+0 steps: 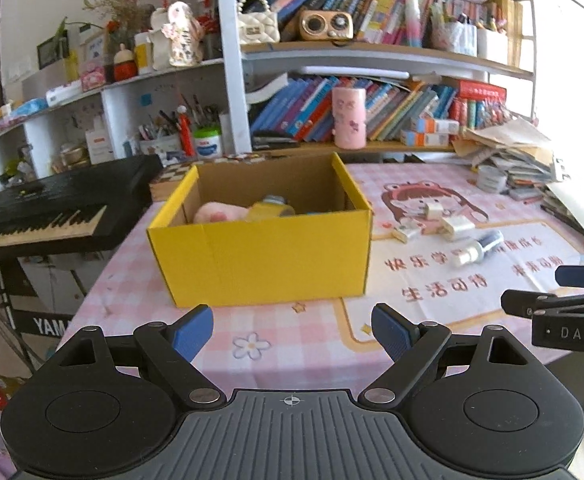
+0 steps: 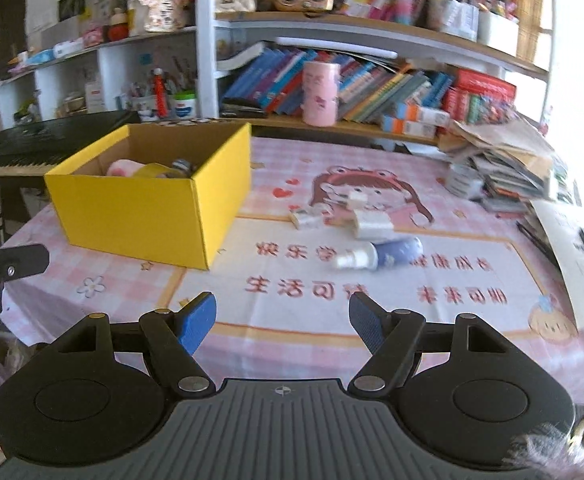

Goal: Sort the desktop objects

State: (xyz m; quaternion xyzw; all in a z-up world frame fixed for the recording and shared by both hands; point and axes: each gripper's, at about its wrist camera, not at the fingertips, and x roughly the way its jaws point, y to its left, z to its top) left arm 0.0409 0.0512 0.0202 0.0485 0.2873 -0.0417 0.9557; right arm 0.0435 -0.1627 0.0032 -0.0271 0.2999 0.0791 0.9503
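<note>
A yellow cardboard box (image 1: 260, 256) (image 2: 148, 216) stands open on the pink checked tablecloth, with a pink soft item (image 1: 216, 213) and a yellow object (image 1: 270, 210) inside. To its right lie a blue spray bottle with a white cap (image 1: 480, 246) (image 2: 380, 255), two white plug adapters (image 1: 434, 210) (image 1: 456, 226) and a small white block (image 1: 404, 233). My left gripper (image 1: 292, 330) hangs open and empty in front of the box. My right gripper (image 2: 283, 320) is open and empty before the bottle; it also shows at the right edge of the left wrist view (image 1: 564, 296).
A black keyboard piano (image 1: 52, 208) stands left of the table. Bookshelves (image 1: 372, 112) with a pink cylinder (image 1: 349, 118) run along the back. A heap of papers and books (image 2: 500, 160) and a roll of tape (image 1: 491, 178) fill the right side.
</note>
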